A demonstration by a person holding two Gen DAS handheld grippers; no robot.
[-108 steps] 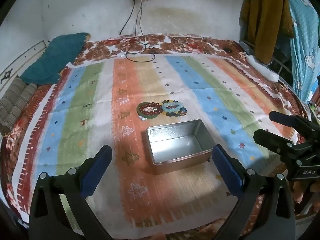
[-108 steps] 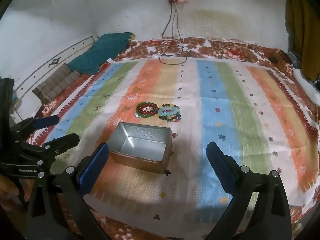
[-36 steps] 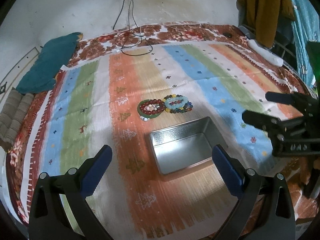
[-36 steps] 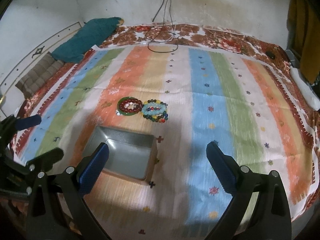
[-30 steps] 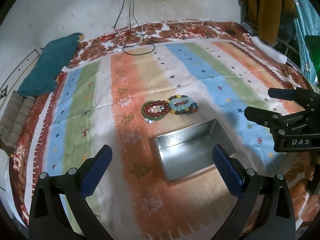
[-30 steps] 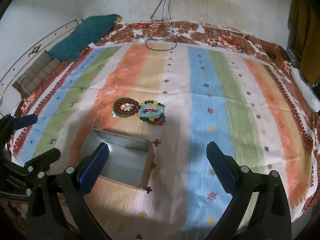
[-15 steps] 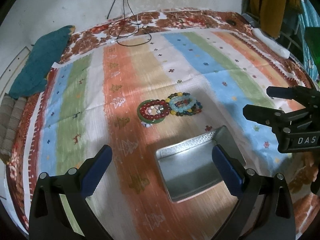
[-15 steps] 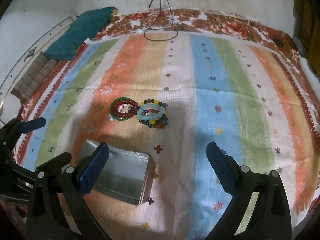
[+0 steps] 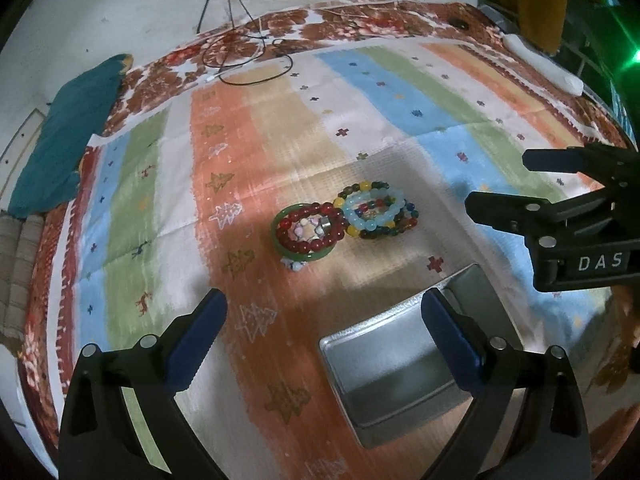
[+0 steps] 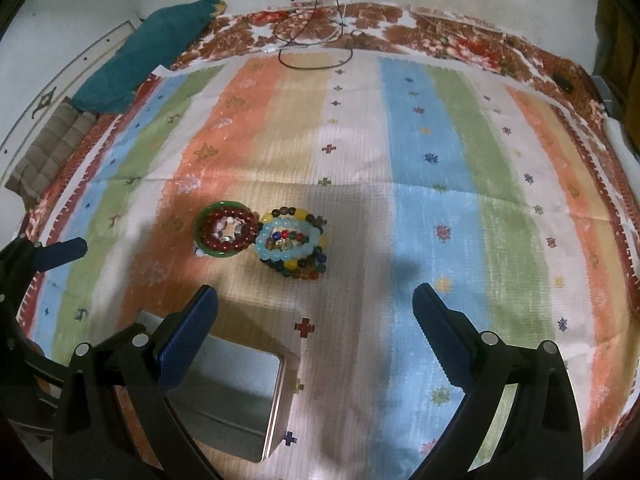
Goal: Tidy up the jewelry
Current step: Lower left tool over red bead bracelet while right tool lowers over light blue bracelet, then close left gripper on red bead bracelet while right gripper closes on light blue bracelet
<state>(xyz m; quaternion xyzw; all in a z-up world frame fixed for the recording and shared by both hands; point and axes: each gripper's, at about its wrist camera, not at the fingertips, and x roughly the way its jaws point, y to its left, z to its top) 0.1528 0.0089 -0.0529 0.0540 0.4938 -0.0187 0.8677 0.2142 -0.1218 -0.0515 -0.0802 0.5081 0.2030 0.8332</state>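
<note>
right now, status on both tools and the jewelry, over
Left tool open, empty. Right tool open, empty. Bracelets piled on striped cloth, none in metal tin. Nothing between tools and bracelets.

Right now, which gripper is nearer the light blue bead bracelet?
Right, by a small margin. The right gripper hovers open just short of the light blue bead bracelet, nearly in line. The left gripper is also open but set back, beside the metal tin.

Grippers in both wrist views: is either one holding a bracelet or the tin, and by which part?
Nothing is held. The left gripper and right gripper are both open and empty; the bracelets lie on the cloth beyond the tin.
</note>
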